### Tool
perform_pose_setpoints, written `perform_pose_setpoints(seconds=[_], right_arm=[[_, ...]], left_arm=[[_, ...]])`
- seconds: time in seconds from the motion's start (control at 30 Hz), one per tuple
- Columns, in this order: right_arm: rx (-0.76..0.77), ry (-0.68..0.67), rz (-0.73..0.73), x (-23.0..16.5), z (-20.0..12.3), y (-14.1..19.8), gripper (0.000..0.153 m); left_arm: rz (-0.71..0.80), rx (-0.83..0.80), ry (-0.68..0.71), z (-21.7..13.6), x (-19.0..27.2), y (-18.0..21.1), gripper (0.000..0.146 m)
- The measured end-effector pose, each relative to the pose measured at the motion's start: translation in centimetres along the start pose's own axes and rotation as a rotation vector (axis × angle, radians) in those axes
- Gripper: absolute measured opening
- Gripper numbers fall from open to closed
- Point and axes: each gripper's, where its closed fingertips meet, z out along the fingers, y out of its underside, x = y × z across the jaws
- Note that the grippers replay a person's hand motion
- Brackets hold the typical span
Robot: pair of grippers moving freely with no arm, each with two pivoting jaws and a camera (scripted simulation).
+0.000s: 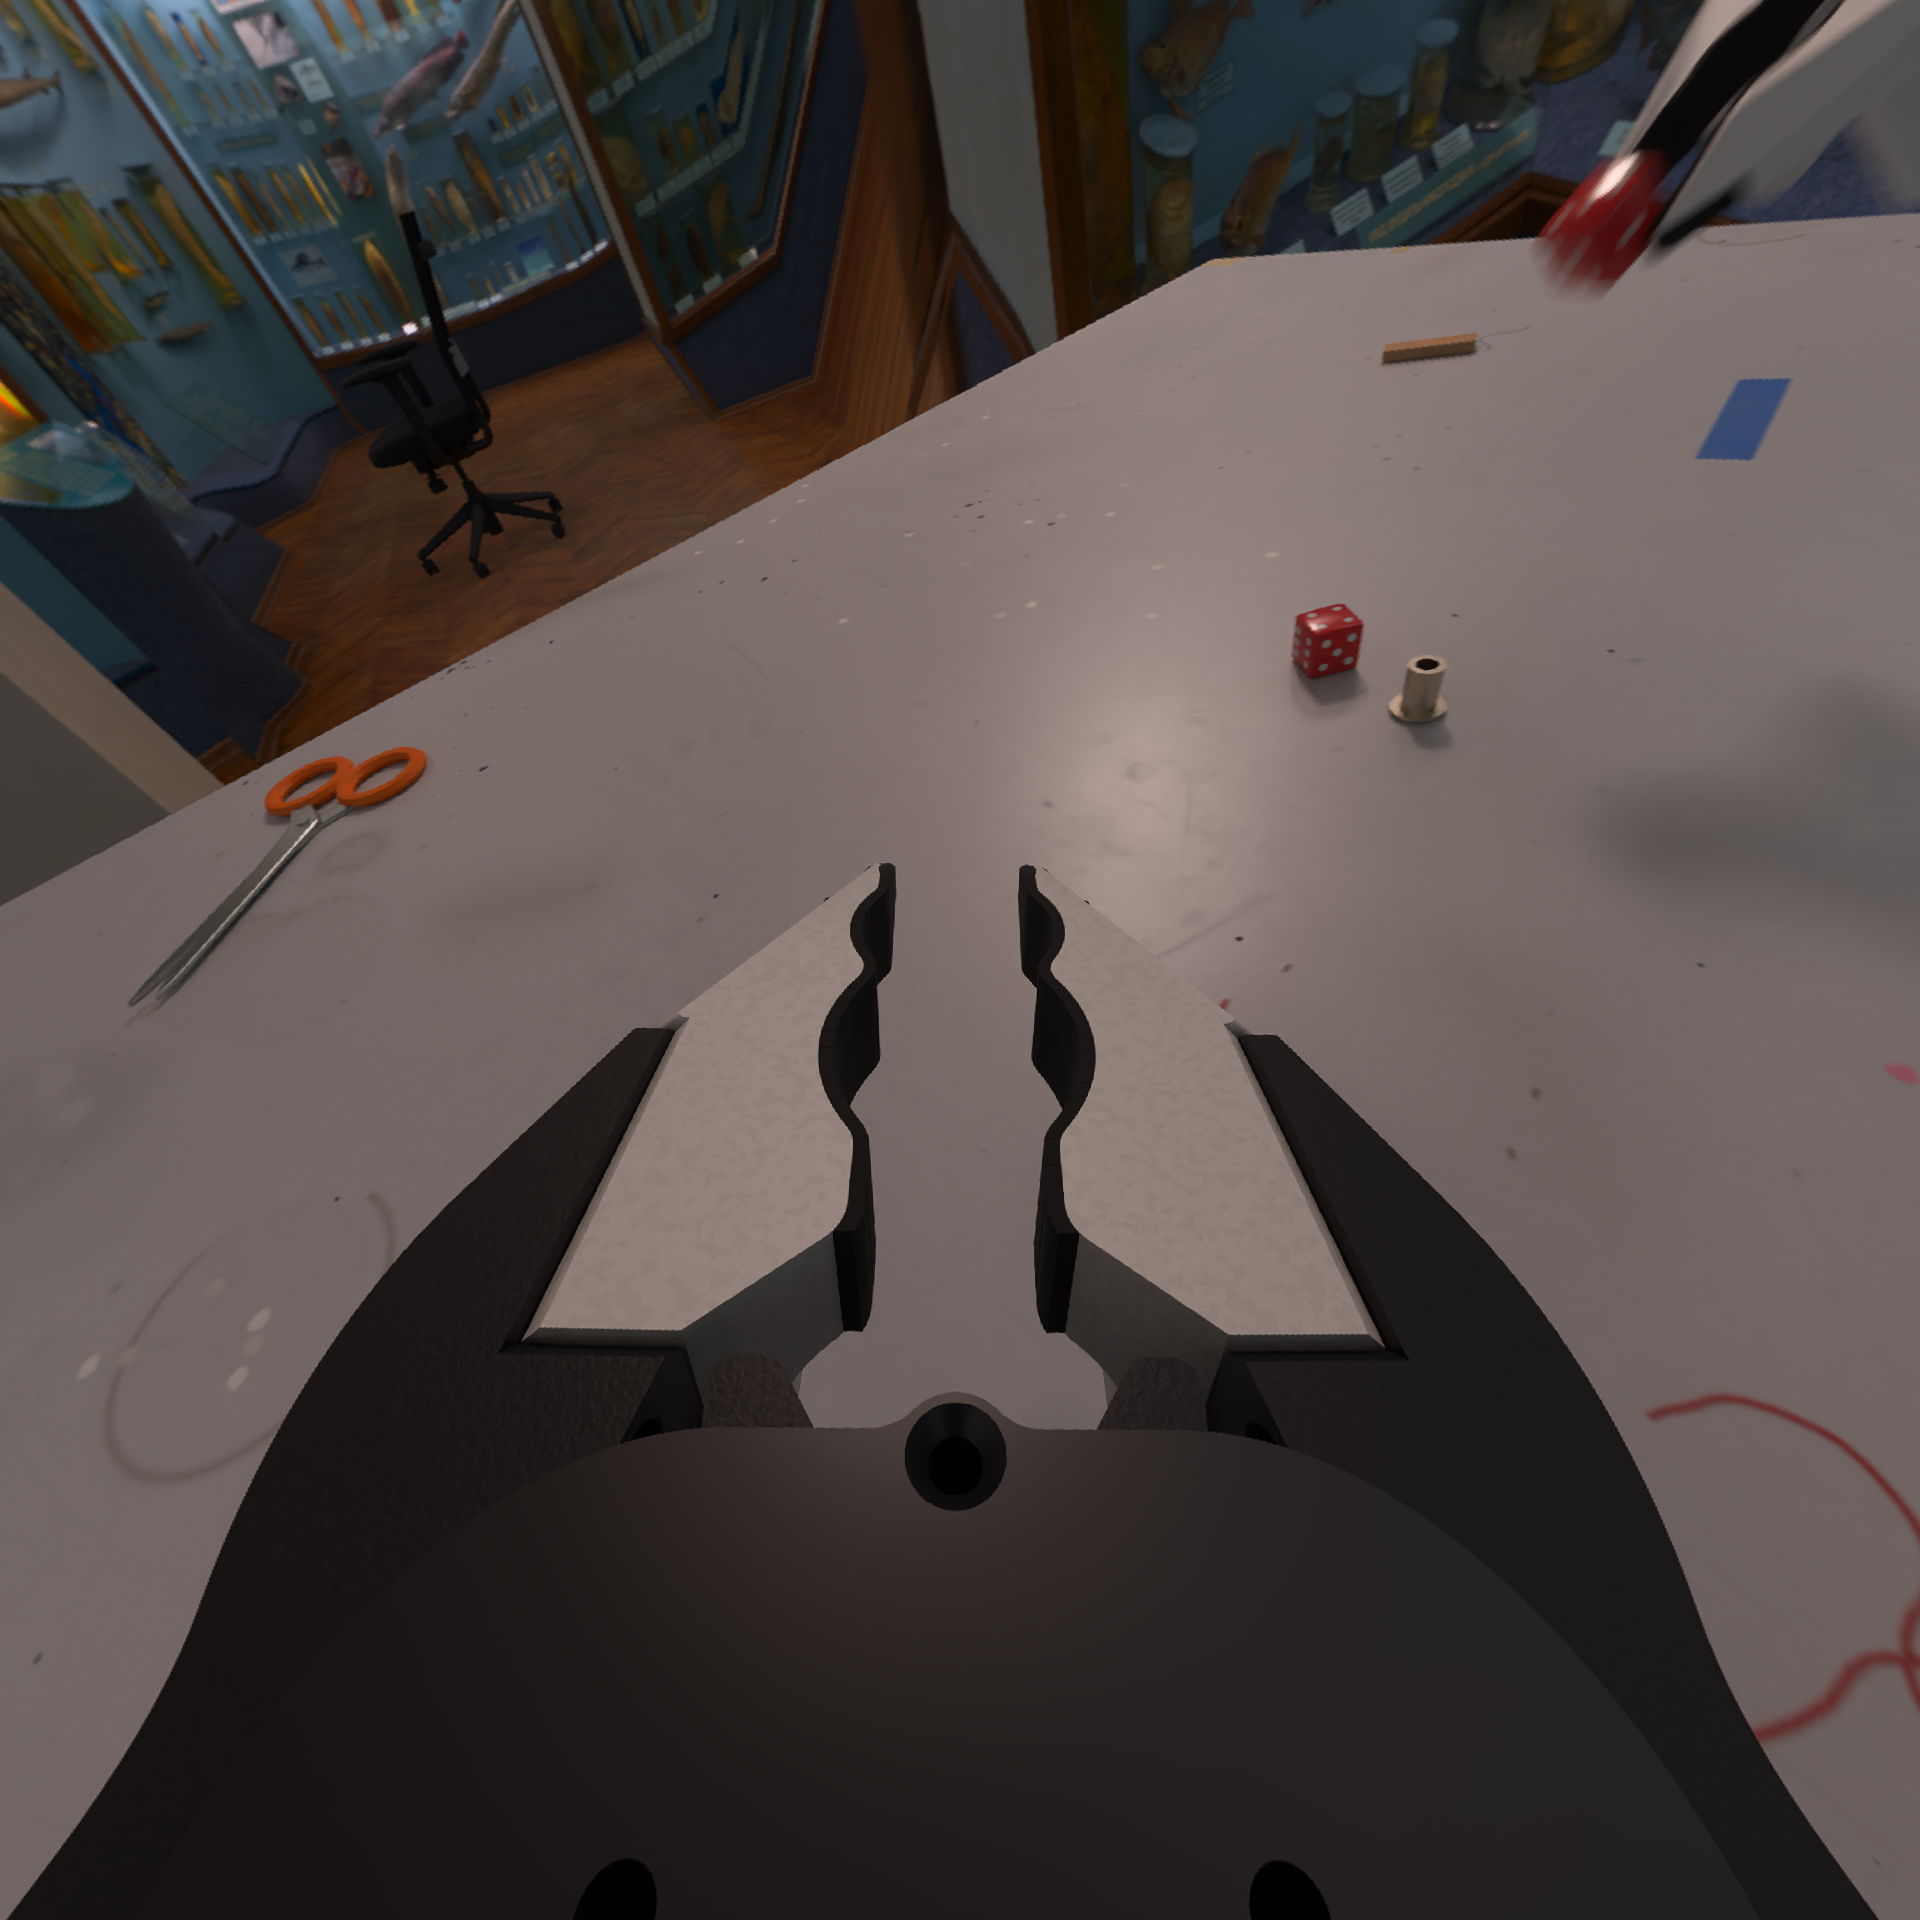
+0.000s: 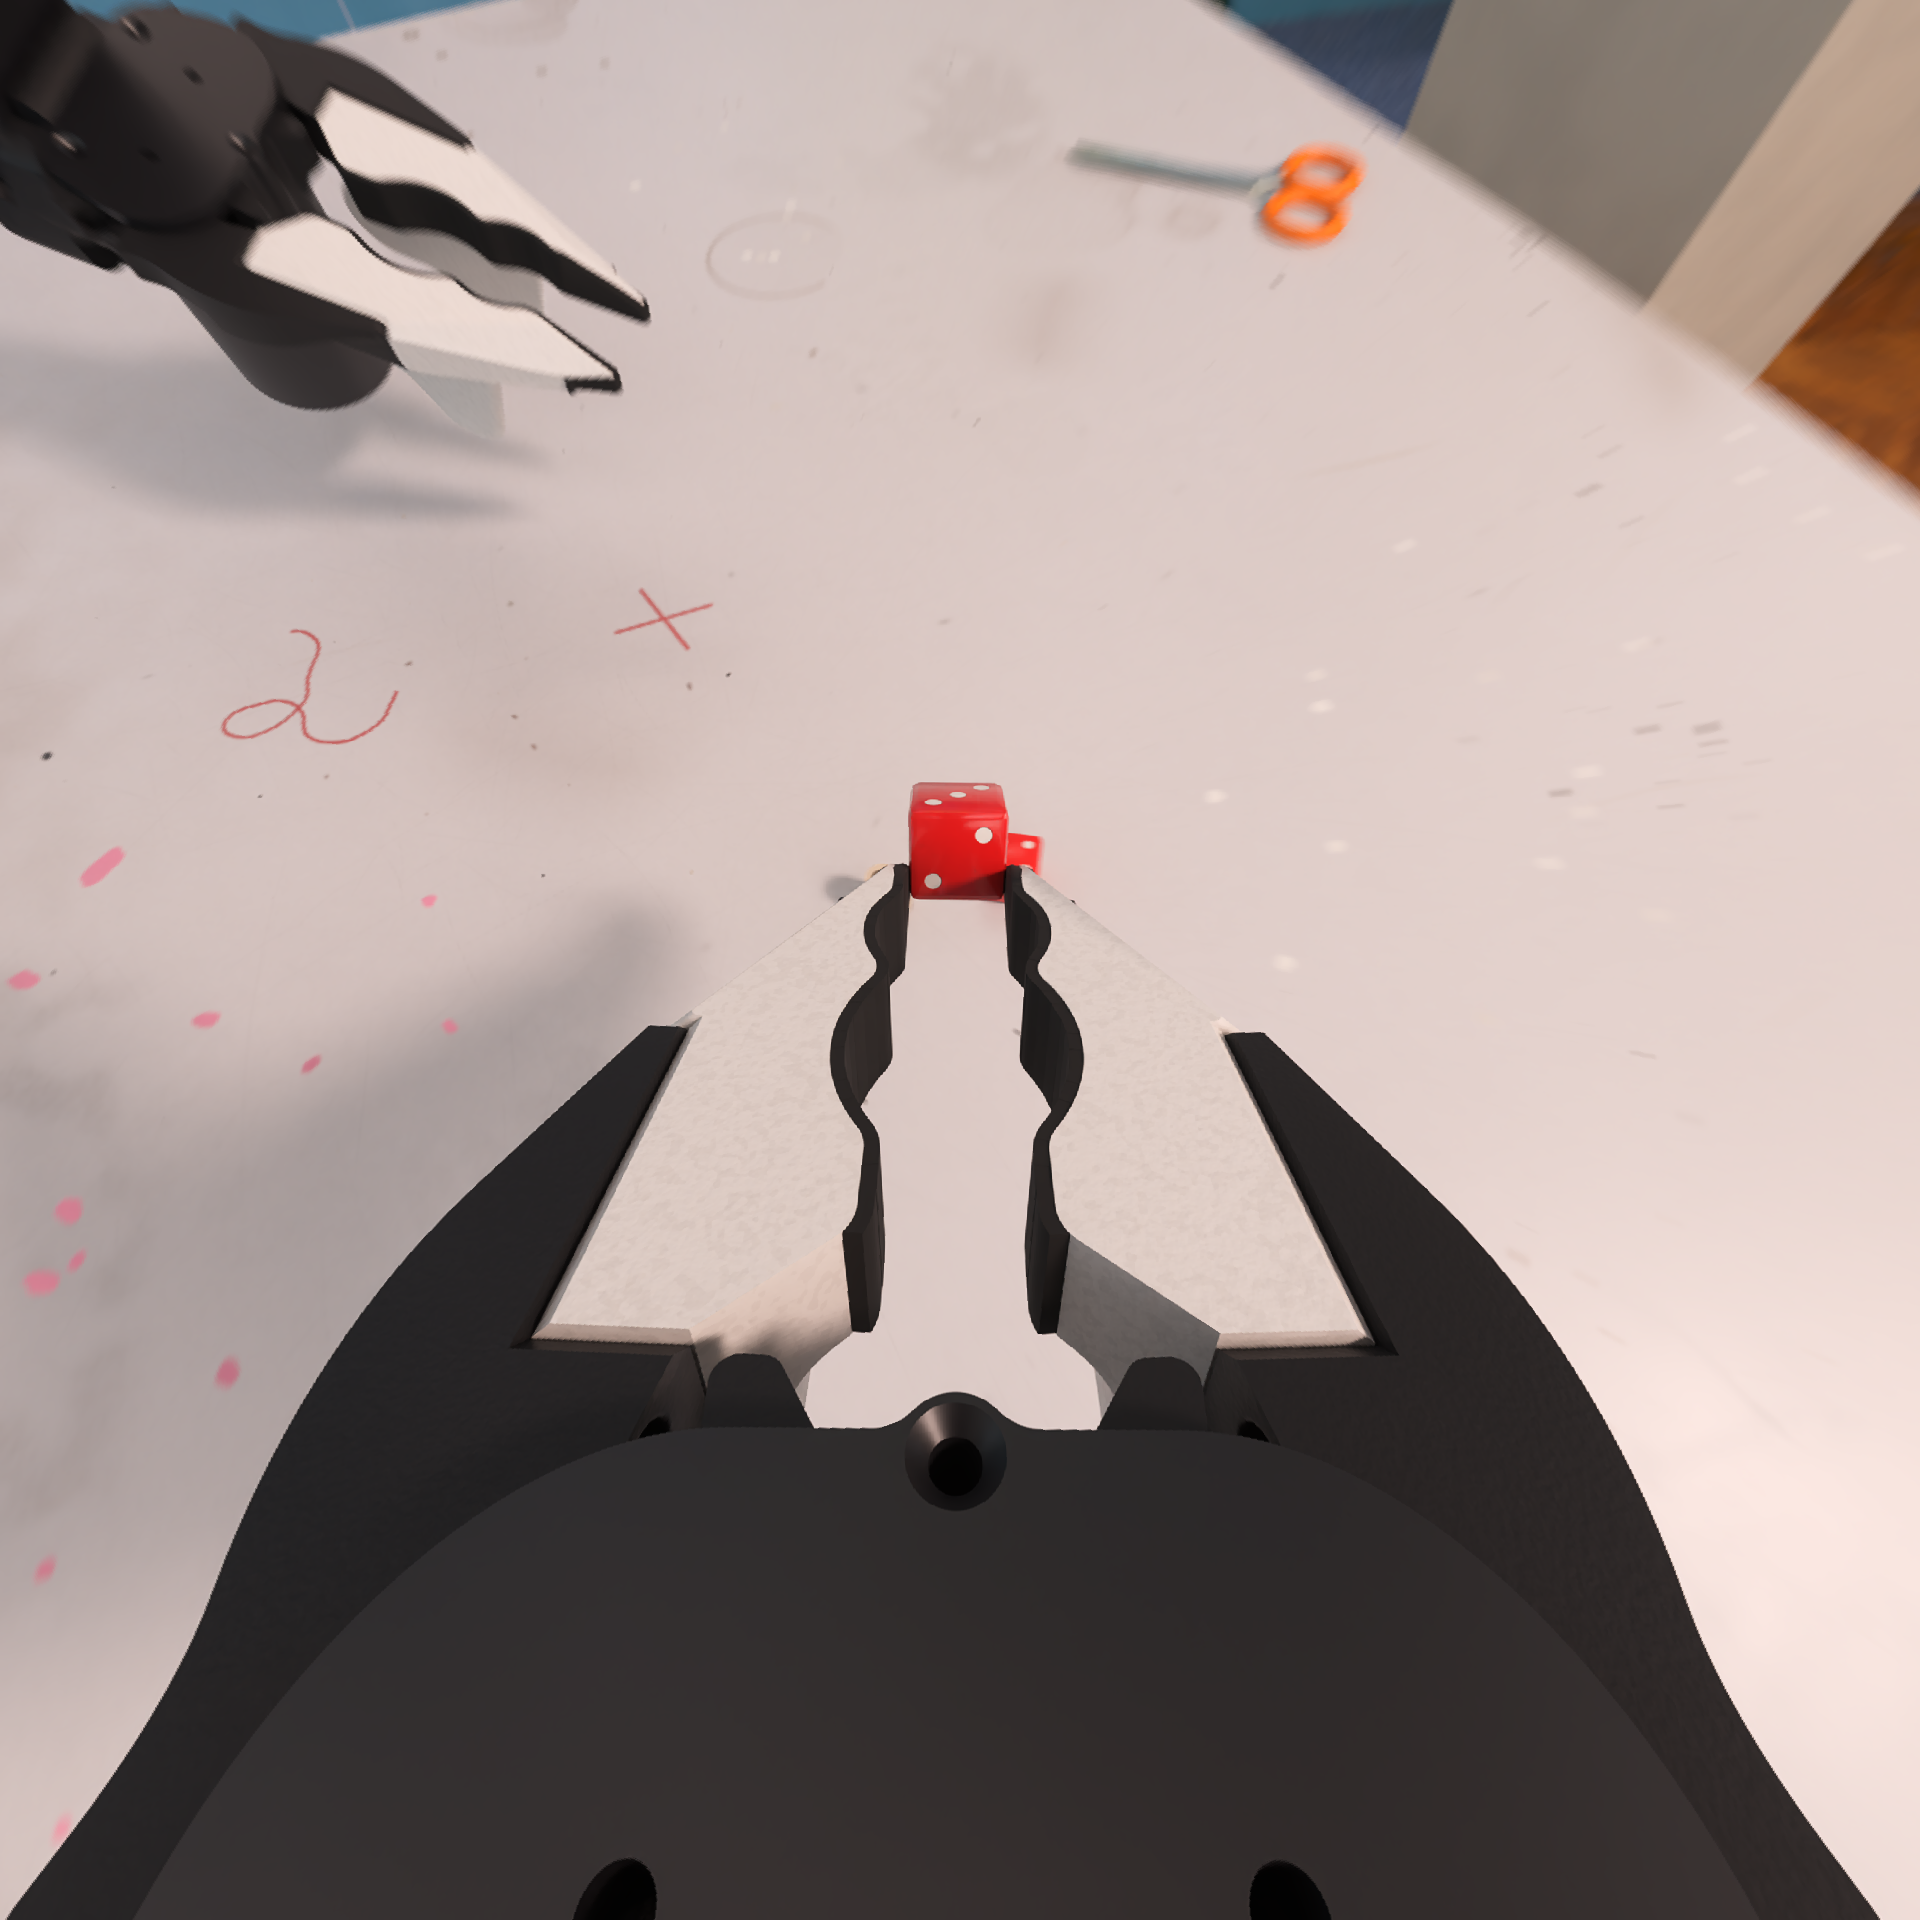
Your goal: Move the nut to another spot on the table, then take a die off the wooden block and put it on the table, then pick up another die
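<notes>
Our right tool pinching a red die above the tabletop, our left tool parted and empty, second die beside the upright nut, bore upward, wooden block farther off.

A black office chair on castors stands on the brown wooden floor. Behind the chair curve blue glass display cases of fish specimens, framed in wood. Right of the chair rises a wooden pillar.
</notes>
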Motion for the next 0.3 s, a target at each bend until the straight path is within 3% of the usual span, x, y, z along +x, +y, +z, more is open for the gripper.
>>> perform_pose_setpoints(seconds=[0.17,0.3], right_arm=[[-0.106,-0.039,0.054,-1.0,7.4,3.0,0.018],[-0.190,0.025,0.059,-0.3,9.2,4.2,0.018]], left_arm=[[0.018,0.013,0.052,-0.3,0.8,0.0,0.023],[0.079,-0.002,0.098,0.3,1.1,0.1,0.024]])
